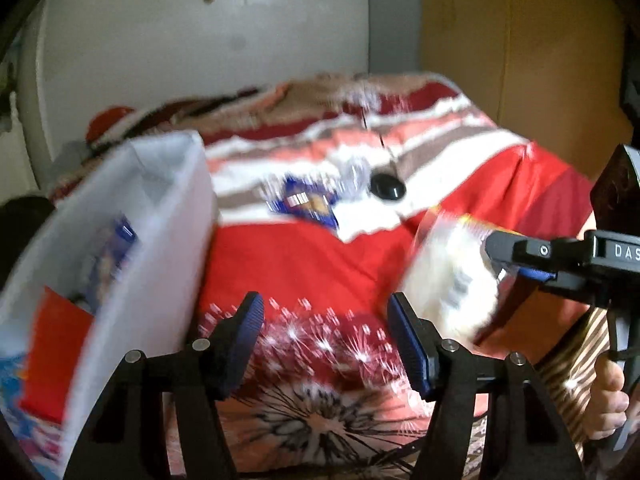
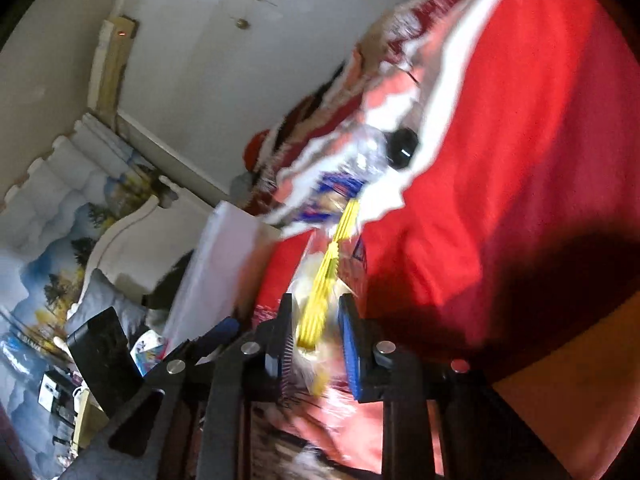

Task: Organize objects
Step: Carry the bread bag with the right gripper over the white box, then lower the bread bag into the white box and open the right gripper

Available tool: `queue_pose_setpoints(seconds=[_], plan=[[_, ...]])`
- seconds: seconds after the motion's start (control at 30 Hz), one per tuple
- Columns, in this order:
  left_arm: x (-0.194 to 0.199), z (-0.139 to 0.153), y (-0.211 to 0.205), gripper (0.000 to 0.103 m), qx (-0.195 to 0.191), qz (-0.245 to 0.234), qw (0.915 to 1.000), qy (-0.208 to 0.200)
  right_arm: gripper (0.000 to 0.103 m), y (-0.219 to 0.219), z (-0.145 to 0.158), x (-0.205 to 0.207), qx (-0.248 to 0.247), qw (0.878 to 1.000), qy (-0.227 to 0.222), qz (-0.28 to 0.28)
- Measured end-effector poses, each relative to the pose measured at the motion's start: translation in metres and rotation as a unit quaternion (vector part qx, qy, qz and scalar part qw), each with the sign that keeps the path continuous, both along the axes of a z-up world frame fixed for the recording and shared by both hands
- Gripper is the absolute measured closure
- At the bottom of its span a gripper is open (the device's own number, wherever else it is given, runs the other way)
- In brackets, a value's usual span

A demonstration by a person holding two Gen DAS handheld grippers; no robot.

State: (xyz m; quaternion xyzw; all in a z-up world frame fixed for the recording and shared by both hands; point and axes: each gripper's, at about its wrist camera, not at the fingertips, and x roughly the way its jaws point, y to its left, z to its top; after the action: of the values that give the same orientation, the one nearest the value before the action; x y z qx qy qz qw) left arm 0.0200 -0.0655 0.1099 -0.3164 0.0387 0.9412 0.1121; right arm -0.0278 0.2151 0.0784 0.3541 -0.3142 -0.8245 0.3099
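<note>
Right gripper (image 2: pixel 313 330) clamped a clear snack bag (image 1: pixel 448 276) above the bed (image 1: pixel 312 264); left gripper (image 1: pixel 326 332) wide, unloaded, beside white bin (image 1: pixel 160 248).

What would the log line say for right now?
right gripper: shut on snack bag | left gripper: open, holding nothing | white bin: left of bag

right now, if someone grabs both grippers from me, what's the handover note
Left gripper: open, empty, low over the bedspread beside the white bin.
Right gripper: shut on a clear snack bag with a yellow top, held in the air right of the left gripper.
Done: the bin already holds a red packet and a blue one.
Left: bag into the bin; then the blue packet and the black round object lying on the bed. Views are blurred.
</note>
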Motion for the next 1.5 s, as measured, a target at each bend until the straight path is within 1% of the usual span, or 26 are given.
queue_pose_setpoints(seconds=[0.1, 0.13, 0.33, 0.47, 0.6, 0.77, 0.87, 0.93, 1.0, 1.1, 1.17, 1.23, 1.33, 1.5], plan=[[0.007, 0.018, -0.012, 0.04, 0.007, 0.01, 0.9996, 0.025, 0.082, -0.01, 0.017, 0.003, -0.003, 1.0, 0.023, 0.011], [0.005, 0.023, -0.016, 0.04, 0.01, 0.015, 0.9994, 0.03, 0.084, -0.015, 0.024, 0.004, -0.001, 0.999, 0.032, 0.015], [0.008, 0.039, -0.041, 0.04, 0.02, 0.049, 0.9978, 0.039, 0.085, -0.034, 0.048, 0.009, 0.012, 0.998, 0.06, 0.031], [0.008, 0.053, -0.054, 0.04, 0.03, 0.063, 0.9962, 0.052, 0.085, -0.043, 0.068, 0.01, 0.031, 0.996, 0.08, 0.032], [0.011, 0.067, -0.069, 0.04, 0.031, 0.08, 0.9942, 0.066, 0.085, -0.053, 0.091, 0.004, 0.035, 0.993, 0.104, 0.036], [0.012, 0.079, -0.091, 0.039, 0.052, 0.097, 0.9914, 0.071, 0.085, -0.09, 0.124, -0.011, 0.043, 0.989, 0.126, 0.061], [0.011, 0.085, -0.104, 0.038, 0.058, 0.119, 0.9885, 0.073, 0.085, -0.114, 0.135, -0.018, 0.039, 0.987, 0.131, 0.085], [0.009, 0.088, -0.112, 0.038, 0.055, 0.137, 0.9862, 0.075, 0.085, -0.134, 0.143, -0.023, 0.036, 0.985, 0.138, 0.101], [0.004, 0.091, -0.119, 0.037, 0.043, 0.158, 0.9837, 0.075, 0.085, -0.154, 0.149, -0.031, 0.038, 0.983, 0.143, 0.111], [-0.004, 0.091, -0.129, 0.037, 0.038, 0.166, 0.9823, 0.079, 0.085, -0.182, 0.156, -0.042, 0.042, 0.98, 0.142, 0.13], [-0.007, 0.09, -0.137, 0.037, 0.046, 0.163, 0.9833, 0.066, 0.085, -0.2, 0.157, -0.048, 0.05, 0.979, 0.139, 0.142], [-0.014, 0.085, -0.144, 0.037, 0.06, 0.161, 0.9844, 0.038, 0.085, -0.215, 0.155, -0.053, 0.064, 0.977, 0.138, 0.148], [-0.018, 0.079, -0.152, 0.037, 0.074, 0.164, 0.9835, 0.013, 0.085, -0.234, 0.146, -0.061, 0.076, 0.977, 0.126, 0.157], [-0.019, 0.072, -0.159, 0.037, 0.067, 0.192, 0.979, -0.01, 0.085, -0.246, 0.125, -0.075, 0.073, 0.98, 0.101, 0.155]])
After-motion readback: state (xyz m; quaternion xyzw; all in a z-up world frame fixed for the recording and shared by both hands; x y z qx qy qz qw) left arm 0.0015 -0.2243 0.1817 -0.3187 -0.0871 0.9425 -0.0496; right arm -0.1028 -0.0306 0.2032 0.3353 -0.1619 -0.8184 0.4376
